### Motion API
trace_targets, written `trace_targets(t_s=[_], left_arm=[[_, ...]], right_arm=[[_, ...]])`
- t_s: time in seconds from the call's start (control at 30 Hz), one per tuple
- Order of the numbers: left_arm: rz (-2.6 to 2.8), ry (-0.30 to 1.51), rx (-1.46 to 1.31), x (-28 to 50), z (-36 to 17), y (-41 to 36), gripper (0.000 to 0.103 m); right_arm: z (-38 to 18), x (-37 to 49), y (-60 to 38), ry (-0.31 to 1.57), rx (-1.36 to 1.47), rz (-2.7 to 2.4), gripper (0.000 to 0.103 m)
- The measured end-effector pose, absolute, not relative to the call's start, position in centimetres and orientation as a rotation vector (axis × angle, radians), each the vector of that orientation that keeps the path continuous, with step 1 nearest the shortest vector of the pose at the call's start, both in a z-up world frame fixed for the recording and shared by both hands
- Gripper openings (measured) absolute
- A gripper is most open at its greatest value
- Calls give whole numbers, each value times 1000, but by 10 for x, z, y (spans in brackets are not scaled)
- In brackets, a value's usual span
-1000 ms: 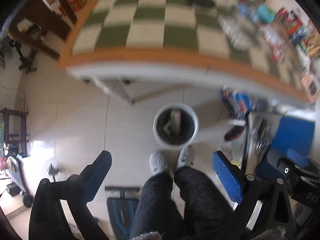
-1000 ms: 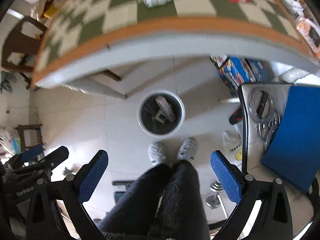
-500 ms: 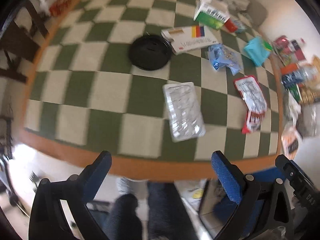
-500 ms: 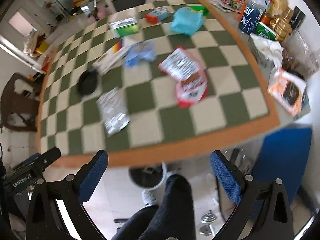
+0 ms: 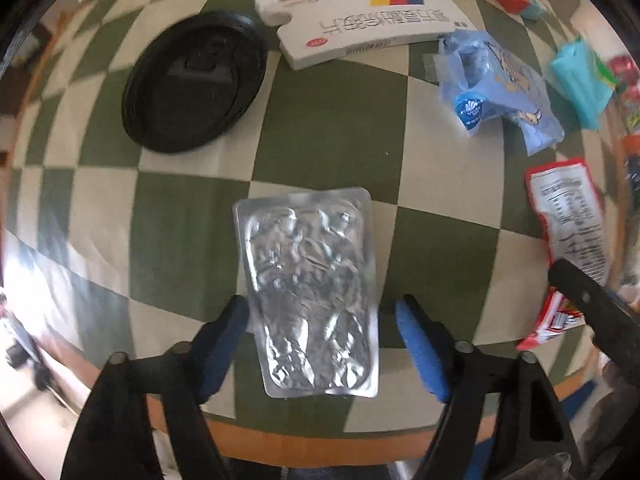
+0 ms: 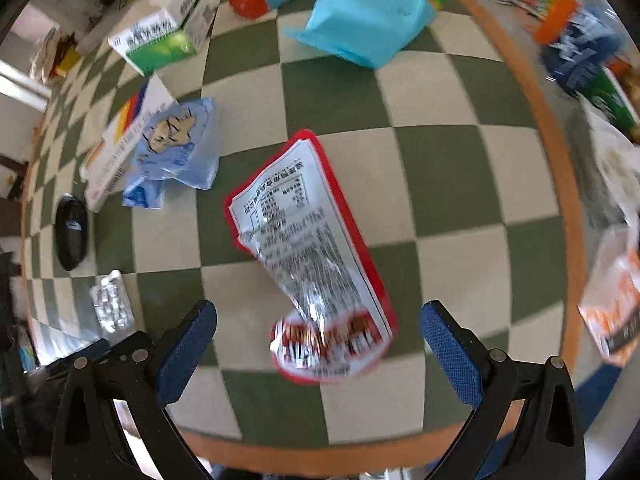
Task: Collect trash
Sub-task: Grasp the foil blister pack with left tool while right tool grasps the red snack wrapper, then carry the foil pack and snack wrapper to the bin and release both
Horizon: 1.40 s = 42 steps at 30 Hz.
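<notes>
Lying flat on the green-and-cream checked tablecloth (image 5: pixel 332 128), the silver blister pack (image 5: pixel 310 292) runs its long axis away from the left gripper (image 5: pixel 322 316), leaning slightly left at the far end, its near short edge close to the orange table rim (image 5: pixel 280 444). Its foil is crinkled and shiny, with rounded corners and crushed pockets. The left gripper's blue-padded fingers (image 5: pixel 420 344) are spread either side of the pack's near half, the left pad just beside its edge; whether it touches cannot be told.

The red-bordered snack wrapper (image 6: pixel 308 248) lies between the right gripper's spread fingers (image 6: pixel 448 344), long axis running from the near right toward the far left. It is crumpled, silvery white with black printed text, and its near end lifts off the cloth in a blur. The right gripper (image 6: pixel 318 332) holds nothing.

Farther off sit a black round lid (image 5: pixel 192 84), a white carton with a yellow, red and blue stripe (image 5: pixel 360 20), a crumpled pale blue packet (image 5: pixel 496 84) just beside that carton, a turquoise bag (image 6: pixel 368 12) and a green-and-white box (image 6: pixel 164 36).
</notes>
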<state>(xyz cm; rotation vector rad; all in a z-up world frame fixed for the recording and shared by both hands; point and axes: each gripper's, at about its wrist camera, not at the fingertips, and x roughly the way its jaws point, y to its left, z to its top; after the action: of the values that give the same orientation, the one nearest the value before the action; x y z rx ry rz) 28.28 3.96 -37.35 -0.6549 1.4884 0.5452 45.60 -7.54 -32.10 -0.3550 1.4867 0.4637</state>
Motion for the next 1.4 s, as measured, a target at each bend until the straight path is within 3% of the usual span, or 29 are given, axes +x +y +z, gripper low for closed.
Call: trace_targets(t_s=[0.07, 0.1, 0.2, 0.27, 0.57, 0.7, 1.13, 1.3, 1.4], left_arm=[[556, 1514, -618, 281, -375, 35, 66], [558, 1516, -597, 280, -375, 32, 62], [552, 1514, -558, 275, -375, 24, 62], [549, 1513, -558, 272, -377, 21, 62], [549, 1519, -565, 281, -380, 21, 62], [537, 1501, -588, 279, -370, 24, 62], [512, 1371, -603, 253, -313, 49, 62], [502, 1318, -595, 234, -288, 49, 62], [492, 1292, -589, 222, -272, 48, 62]], right_arm=[[-332, 458, -69, 1494, -393, 473, 81], [-336, 458, -67, 1490, -406, 473, 64], [-336, 454, -72, 1495, -372, 489, 49], [-332, 446, -75, 1506, -348, 510, 44], [-340, 428, -75, 1534, -363, 528, 47], [-331, 424, -76, 1518, -327, 559, 34], [-282, 407, -90, 1471, -216, 637, 29], [-265, 388, -88, 1440, -181, 657, 20], [-255, 371, -90, 1421, -152, 668, 19]])
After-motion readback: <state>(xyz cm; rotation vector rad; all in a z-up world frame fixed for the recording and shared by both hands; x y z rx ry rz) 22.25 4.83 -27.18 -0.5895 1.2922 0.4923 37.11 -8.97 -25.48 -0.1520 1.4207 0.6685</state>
